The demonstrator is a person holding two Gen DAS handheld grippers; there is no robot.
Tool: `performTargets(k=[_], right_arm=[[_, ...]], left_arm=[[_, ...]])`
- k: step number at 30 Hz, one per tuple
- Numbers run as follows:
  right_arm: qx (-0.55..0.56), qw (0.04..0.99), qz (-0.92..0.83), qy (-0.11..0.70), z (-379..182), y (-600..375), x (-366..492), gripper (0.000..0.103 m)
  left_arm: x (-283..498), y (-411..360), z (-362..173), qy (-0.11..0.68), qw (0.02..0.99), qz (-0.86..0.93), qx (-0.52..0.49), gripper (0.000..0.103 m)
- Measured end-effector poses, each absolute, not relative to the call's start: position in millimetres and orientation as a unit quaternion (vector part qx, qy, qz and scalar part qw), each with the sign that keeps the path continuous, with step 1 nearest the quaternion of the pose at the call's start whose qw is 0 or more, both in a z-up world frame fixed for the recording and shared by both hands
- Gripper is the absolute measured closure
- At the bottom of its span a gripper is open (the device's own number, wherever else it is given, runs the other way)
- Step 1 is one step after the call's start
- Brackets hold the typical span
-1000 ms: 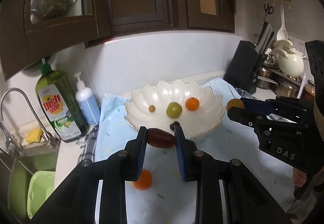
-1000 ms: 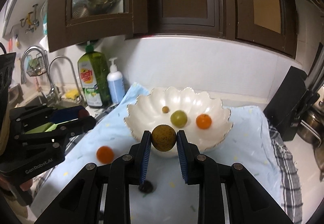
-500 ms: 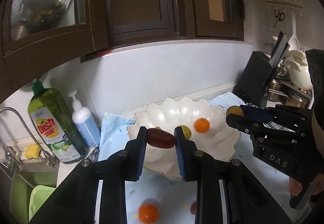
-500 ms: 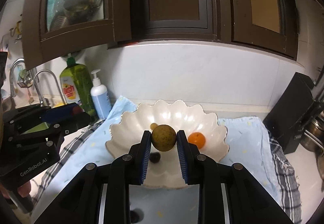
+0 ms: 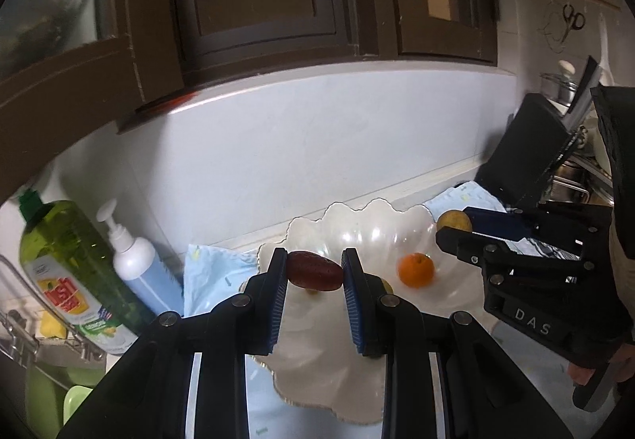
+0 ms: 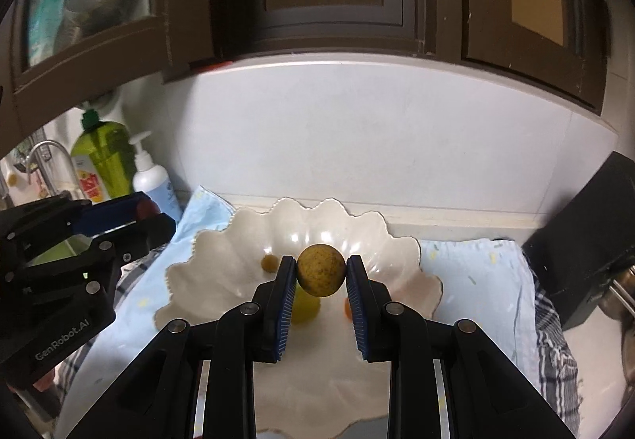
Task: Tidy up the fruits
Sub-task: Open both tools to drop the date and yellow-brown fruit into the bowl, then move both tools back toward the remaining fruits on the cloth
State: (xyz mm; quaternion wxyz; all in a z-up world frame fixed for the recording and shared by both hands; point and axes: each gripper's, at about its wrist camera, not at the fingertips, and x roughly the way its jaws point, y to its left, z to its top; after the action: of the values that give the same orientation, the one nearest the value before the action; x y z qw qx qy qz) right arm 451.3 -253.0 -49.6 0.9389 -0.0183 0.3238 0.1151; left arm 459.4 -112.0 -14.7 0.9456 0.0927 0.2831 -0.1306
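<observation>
fruit fills both sets of jaws above the bowl. the left gripper (image 5: 314, 274) has its jaws clenched on a dark red oblong fruit (image 5: 314, 275), held crosswise between the blue pads over the near left part of the scalloped white bowl (image 5: 357, 228). the right gripper (image 6: 320, 276) has its jaws clenched on a round, speckled yellow-brown fruit (image 6: 320, 270), poised above the middle of the bowl (image 6: 222, 264).

inside the bowl lie a small orange fruit (image 5: 415, 270) toward its right side, a green fruit (image 6: 305, 306) partly hidden under the right gripper's pads, and a tiny brownish fruit (image 6: 270, 263) nearer the back.

the bowl sits on a light blue cloth (image 6: 476, 280) spread over the desk, with a checked towel (image 6: 551, 343) under the cloth's right edge. at the desk's left end, by the wall, stand a green dish soap bottle (image 5: 67, 276) and a white pump bottle (image 5: 135, 260), touching or nearly so. a black knife block (image 5: 528, 145) stands at the desk's right back corner.
</observation>
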Motion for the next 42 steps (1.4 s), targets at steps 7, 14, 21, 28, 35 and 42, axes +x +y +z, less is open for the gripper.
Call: performTargets(k=[7, 14, 21, 28, 35, 42], right_arm=[[-0.032, 0.930, 0.107, 0.351, -62, -252, 488, 0.076], [-0.036, 0.917, 0.109, 0.383, -80, -253, 517, 0.076], [-0.029, 0.907, 0.107, 0.407, -93, -258, 538, 0.076], [-0.026, 0.906, 0.095, 0.413, -96, -262, 545, 0.068], [-0.023, 0.908, 0.088, 0.409, -92, -267, 535, 0.068], [-0.020, 0.916, 0.095, 0.389, -73, -264, 510, 0.067]], left_arm=[[499, -123, -26, 0.309, 0.938, -0.127, 0.094, 0.075], [532, -134, -42, 0.340, 0.926, -0.133, 0.100, 0.075], [557, -140, -55, 0.368, 0.914, -0.134, 0.106, 0.074], [562, -140, -59, 0.376, 0.912, -0.123, 0.107, 0.059], [547, -135, -47, 0.355, 0.921, -0.096, 0.127, 0.046], [522, -124, -27, 0.336, 0.930, -0.084, 0.126, 0.039]])
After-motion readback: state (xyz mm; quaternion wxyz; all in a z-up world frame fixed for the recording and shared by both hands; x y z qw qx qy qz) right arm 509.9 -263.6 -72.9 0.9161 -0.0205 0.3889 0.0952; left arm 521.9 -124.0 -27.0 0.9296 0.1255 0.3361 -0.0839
